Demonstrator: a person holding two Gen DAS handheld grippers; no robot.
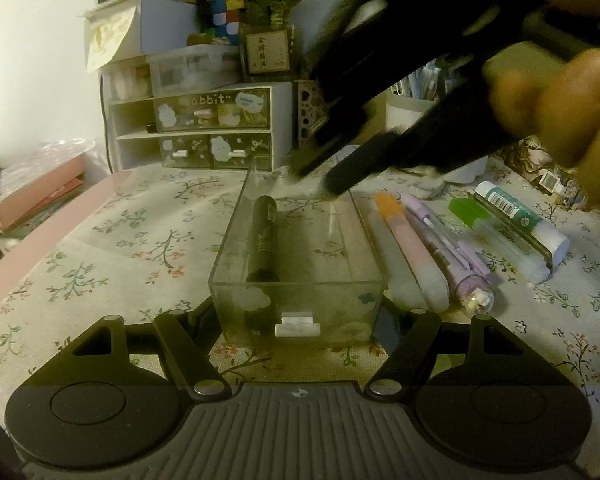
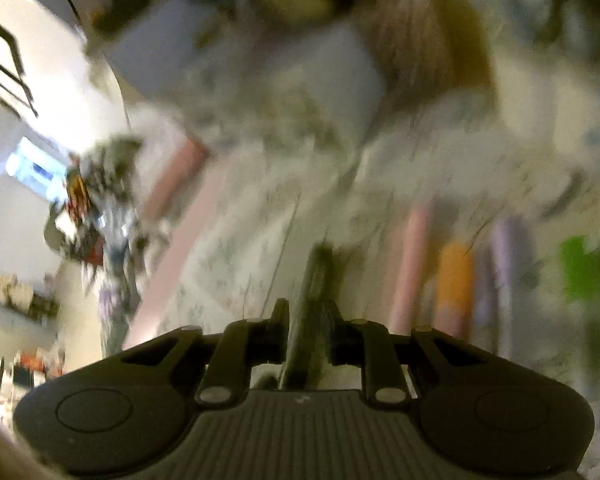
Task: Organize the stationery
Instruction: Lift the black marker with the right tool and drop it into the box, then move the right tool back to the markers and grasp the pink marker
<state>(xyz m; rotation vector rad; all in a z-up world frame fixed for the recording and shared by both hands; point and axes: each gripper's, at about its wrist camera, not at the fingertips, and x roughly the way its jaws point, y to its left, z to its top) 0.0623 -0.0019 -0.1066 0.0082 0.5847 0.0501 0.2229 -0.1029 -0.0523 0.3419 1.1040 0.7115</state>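
A clear plastic drawer box [image 1: 296,292] sits on the floral tablecloth, held between the fingers of my left gripper [image 1: 300,326]. A black pen [image 1: 263,240] lies inside it along the left wall. My right gripper [image 1: 332,176] hovers over the box's far end. In the blurred right wrist view its fingers [image 2: 280,328] are close together on a dark pen-like object [image 2: 310,308]. Right of the box lie an orange-capped pink marker [image 1: 408,248], a purple pen [image 1: 448,252], a green-capped tube [image 1: 500,240] and a glue stick [image 1: 520,220].
A white drawer organizer [image 1: 196,128] with a missing drawer stands at the back, with a puzzle cube [image 1: 226,4] and a potted plant [image 1: 272,28] on top. A white pen cup [image 1: 412,108] stands at the back right. Pink books [image 1: 36,196] lie at the left.
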